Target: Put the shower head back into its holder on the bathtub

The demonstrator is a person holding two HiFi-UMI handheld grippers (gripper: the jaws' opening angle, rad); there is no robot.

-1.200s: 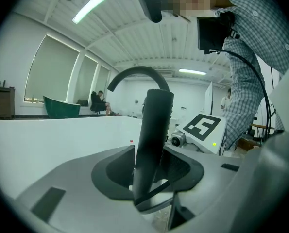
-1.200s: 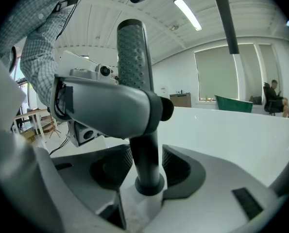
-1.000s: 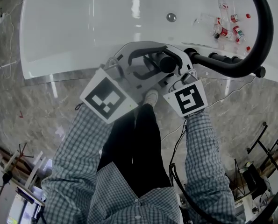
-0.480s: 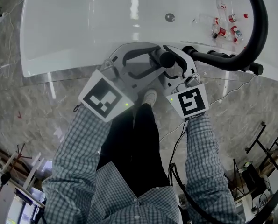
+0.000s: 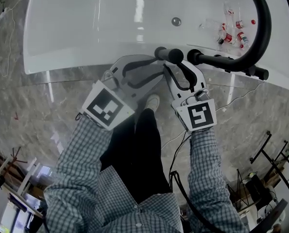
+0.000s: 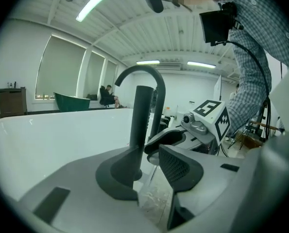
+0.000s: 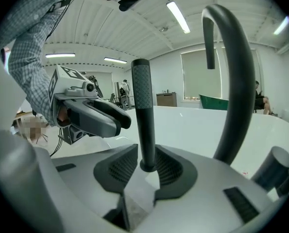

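The shower head (image 5: 169,55) is a slim black stick with a textured grip. It stands upright at the near rim of the white bathtub (image 5: 86,28). In the right gripper view the shower head (image 7: 143,110) rises from between my right gripper's (image 7: 145,166) pads, whose jaws are closing and flank it tightly on both sides. My left gripper (image 5: 151,64) sits just left of it and is open. In the left gripper view the shower head (image 6: 142,125) stands by the left finger, with a wide gap to the other pad of the left gripper (image 6: 149,171).
A tall black arched faucet (image 5: 261,28) and its knobs stand on the rim to the right. Several small red-capped bottles (image 5: 231,30) lie inside the tub near a round chrome fitting (image 5: 176,21). Marble floor and the person's shoe (image 5: 154,101) lie below; black racks (image 5: 275,154) stand at right.
Both grippers and the shower head have moved away from the person's body up to the tub's near rim. The shower head now sits at the rim beside the faucet base.
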